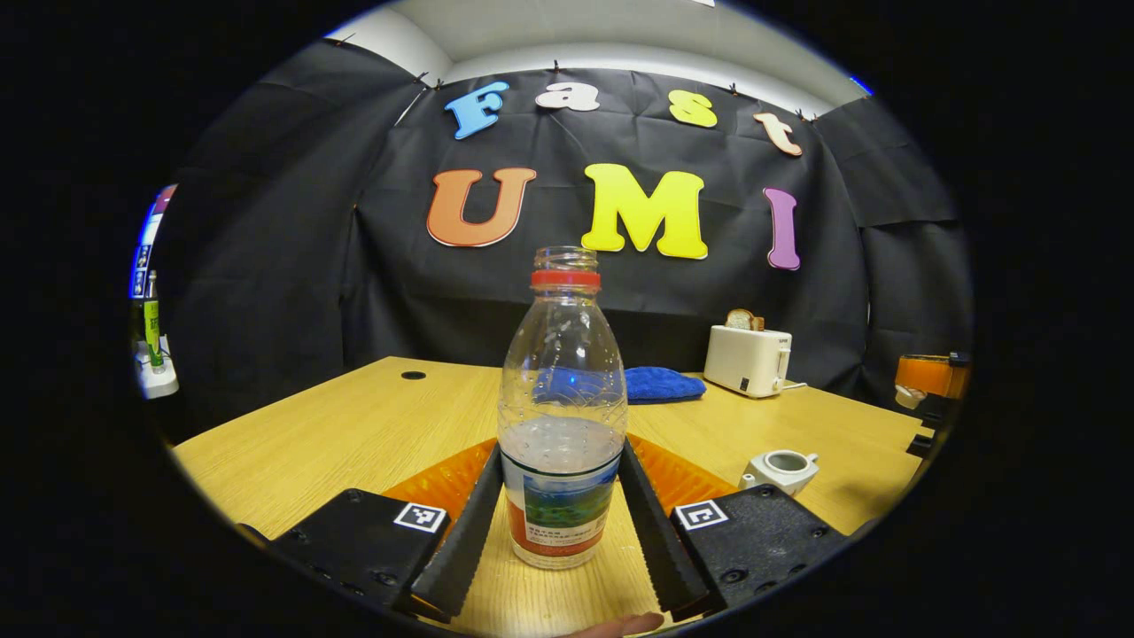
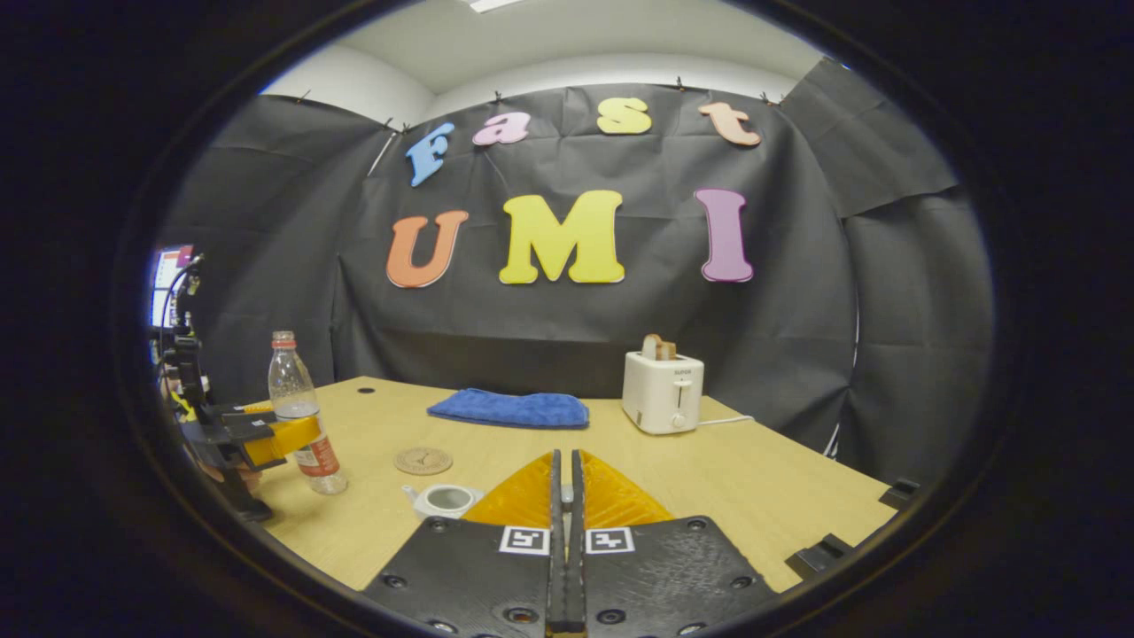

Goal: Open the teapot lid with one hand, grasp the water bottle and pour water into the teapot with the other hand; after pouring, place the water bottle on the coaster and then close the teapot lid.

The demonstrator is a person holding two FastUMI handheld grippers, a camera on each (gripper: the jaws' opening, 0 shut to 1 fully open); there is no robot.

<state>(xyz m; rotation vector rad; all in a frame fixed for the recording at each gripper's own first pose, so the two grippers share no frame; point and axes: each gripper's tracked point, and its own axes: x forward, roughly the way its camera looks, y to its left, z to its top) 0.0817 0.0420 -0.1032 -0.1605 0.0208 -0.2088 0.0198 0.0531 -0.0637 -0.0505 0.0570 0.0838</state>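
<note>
Right gripper view: fingers (image 2: 564,496) pressed together, hiding part of teapot (image 2: 443,501).

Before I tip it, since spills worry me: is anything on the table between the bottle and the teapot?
Nothing visible: bare table lies between the water bottle and the open teapot; the coaster sits behind that line.

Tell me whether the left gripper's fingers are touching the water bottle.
Touching. In the left gripper view, both fingers press against the sides of the water bottle at its label, no gap showing on either side.
</note>
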